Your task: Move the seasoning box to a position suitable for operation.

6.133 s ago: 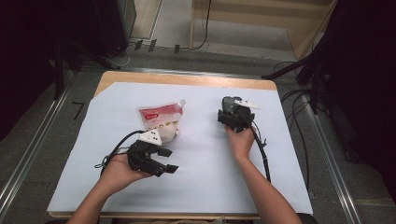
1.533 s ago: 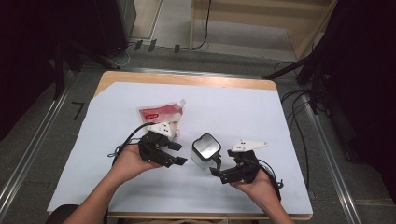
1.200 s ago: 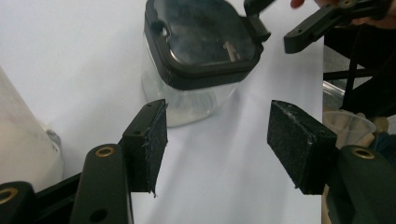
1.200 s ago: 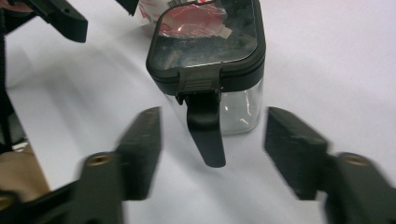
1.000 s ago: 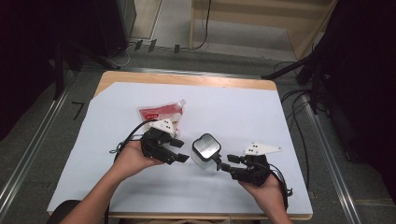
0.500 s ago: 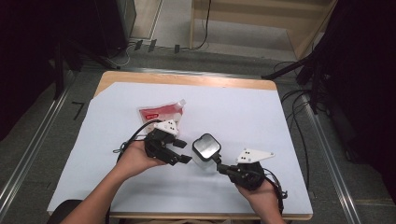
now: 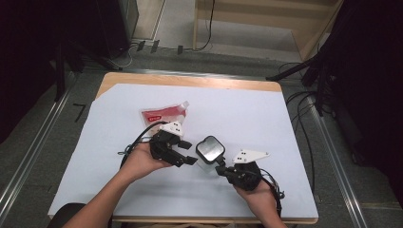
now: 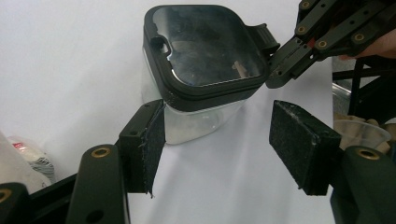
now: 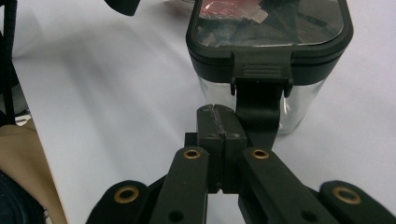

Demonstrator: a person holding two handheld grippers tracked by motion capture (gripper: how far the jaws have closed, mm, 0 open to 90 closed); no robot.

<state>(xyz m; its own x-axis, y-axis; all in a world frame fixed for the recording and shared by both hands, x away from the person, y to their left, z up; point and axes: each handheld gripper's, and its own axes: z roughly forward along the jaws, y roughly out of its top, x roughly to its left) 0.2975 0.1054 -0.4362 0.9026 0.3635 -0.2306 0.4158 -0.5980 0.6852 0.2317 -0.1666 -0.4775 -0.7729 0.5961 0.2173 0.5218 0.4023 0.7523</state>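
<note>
A clear container (image 7: 210, 151) with a black lid stands on the white sheet between my grippers. My left gripper (image 7: 188, 153) is open just left of it; in the left gripper view its pads (image 8: 150, 140) flank the container (image 8: 205, 56) without touching. My right gripper (image 7: 220, 166) is shut with nothing between the jaws. Its tips (image 9: 218, 111) sit just below the lid's hanging latch (image 9: 259, 91) on the container (image 9: 268, 28). I cannot tell whether they touch the latch.
A red and white pouch (image 7: 164, 115) lies behind the left hand. The white sheet (image 7: 285, 123) covers most of the wooden table (image 7: 190, 80). Cables trail from both grippers, and the near edge is close to both forearms.
The right hand brought the container from the far right to the middle and set it down, then drew back toward the near edge. The left gripper edged closer to the container.
</note>
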